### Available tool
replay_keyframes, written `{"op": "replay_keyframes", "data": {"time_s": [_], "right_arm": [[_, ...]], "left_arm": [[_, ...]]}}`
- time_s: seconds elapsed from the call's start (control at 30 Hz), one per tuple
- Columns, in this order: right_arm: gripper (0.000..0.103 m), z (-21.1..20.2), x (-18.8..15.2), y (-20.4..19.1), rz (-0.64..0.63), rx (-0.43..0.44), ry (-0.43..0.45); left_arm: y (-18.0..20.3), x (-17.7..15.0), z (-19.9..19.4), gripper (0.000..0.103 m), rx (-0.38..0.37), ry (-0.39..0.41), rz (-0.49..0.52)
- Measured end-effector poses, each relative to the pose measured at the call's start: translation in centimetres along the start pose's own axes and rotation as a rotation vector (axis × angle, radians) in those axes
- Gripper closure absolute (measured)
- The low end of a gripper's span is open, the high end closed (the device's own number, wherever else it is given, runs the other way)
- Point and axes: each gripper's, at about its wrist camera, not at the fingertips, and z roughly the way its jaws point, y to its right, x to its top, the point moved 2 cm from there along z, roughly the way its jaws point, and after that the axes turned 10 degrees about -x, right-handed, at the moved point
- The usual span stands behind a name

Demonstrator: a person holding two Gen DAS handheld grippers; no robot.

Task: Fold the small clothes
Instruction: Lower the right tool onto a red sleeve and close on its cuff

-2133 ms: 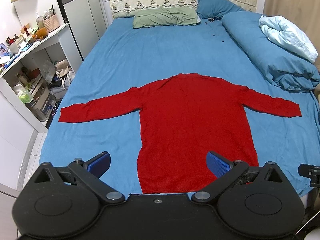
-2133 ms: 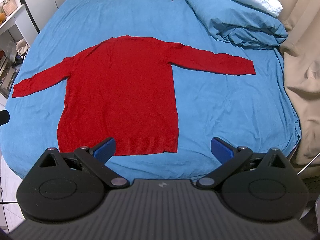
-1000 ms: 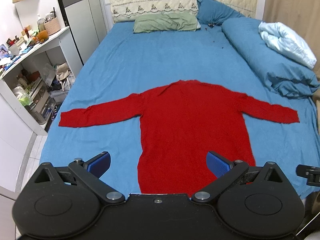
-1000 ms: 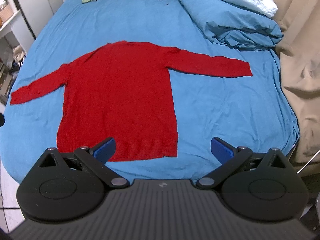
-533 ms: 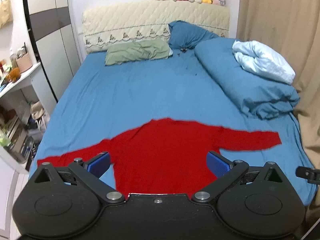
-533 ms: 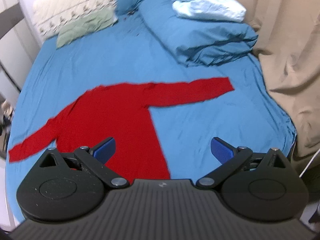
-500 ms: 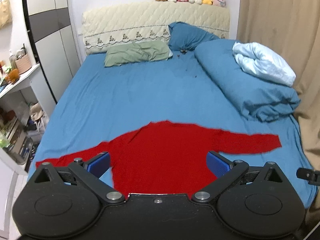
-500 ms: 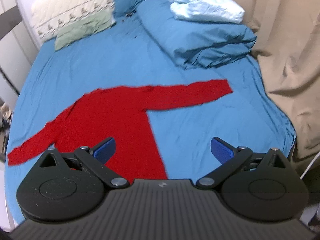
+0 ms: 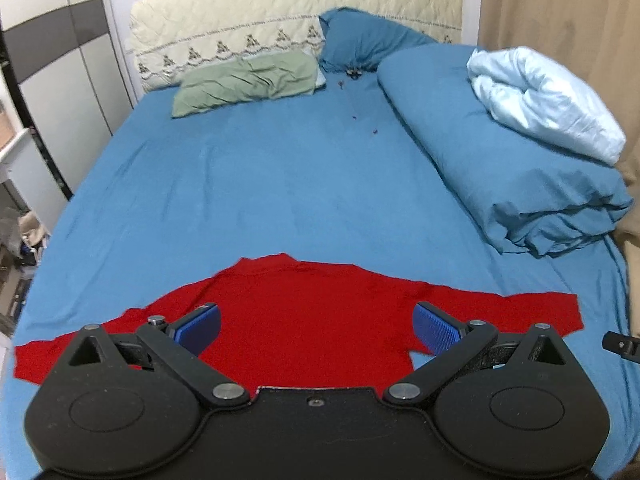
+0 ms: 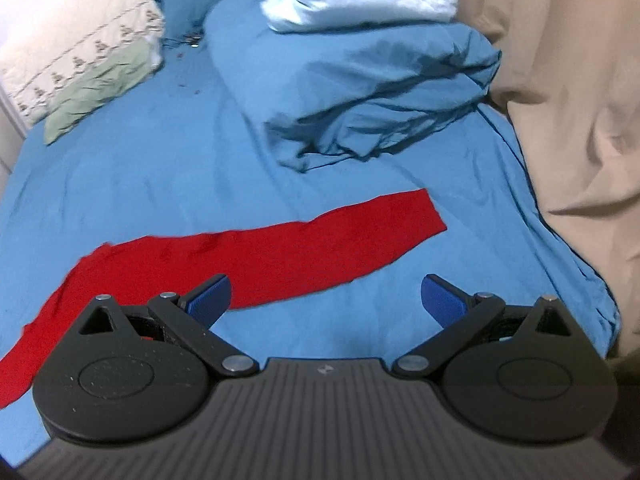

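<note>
A red long-sleeved sweater (image 9: 312, 312) lies flat on the blue bed sheet (image 9: 280, 184), sleeves spread to both sides. My left gripper (image 9: 316, 330) is open and empty above the sweater's body; the lower part of the sweater is hidden behind it. In the right wrist view the sweater's right sleeve (image 10: 320, 240) stretches toward the bed's right side. My right gripper (image 10: 326, 298) is open and empty, over the sheet just in front of that sleeve.
A rolled blue duvet (image 9: 500, 168) with a pale blue blanket (image 9: 544, 100) lies along the bed's right side. A green pillow (image 9: 248, 80) and a blue pillow (image 9: 360, 44) sit at the headboard. Beige curtains (image 10: 568, 100) hang at right. A wardrobe (image 9: 52, 60) stands at left.
Both grippers have come down and forward toward the sweater, the views tilting up toward the headboard. The right one has swung toward the right sleeve. Both stay open.
</note>
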Motion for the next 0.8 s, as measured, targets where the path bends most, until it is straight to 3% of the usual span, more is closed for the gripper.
{"op": "replay_keyframes", "data": {"time_s": [0.23, 0.5, 0.57, 0.63, 0.8], "right_arm": [[0.000, 13.4, -0.7, 1.9, 0.097, -0.053, 0.012], [0.000, 23.8, -2.4, 3.6, 0.268, -0.072, 0.001], [0.007, 25.8, -2.4, 3.9, 0.282, -0.069, -0.005], [0.020, 27.7, -2.6, 4.2, 0.280, -0.069, -0.024], [0.027, 29.7, -2.7, 4.4, 0.255, -0.073, 0.028]], "left_arm": [[2.0, 0.0, 12.9, 0.000, -0.030, -0.021, 0.038], [2.3, -3.5, 25.1, 0.000, -0.053, -0.126, 0.022], [2.4, -4.1, 27.3, 0.000, -0.054, -0.137, 0.013], [2.3, -4.5, 28.9, 0.000, -0.056, -0.140, 0.005], [2.2, -5.5, 32.9, 0.000, -0.034, -0.169, -0.003]]}}
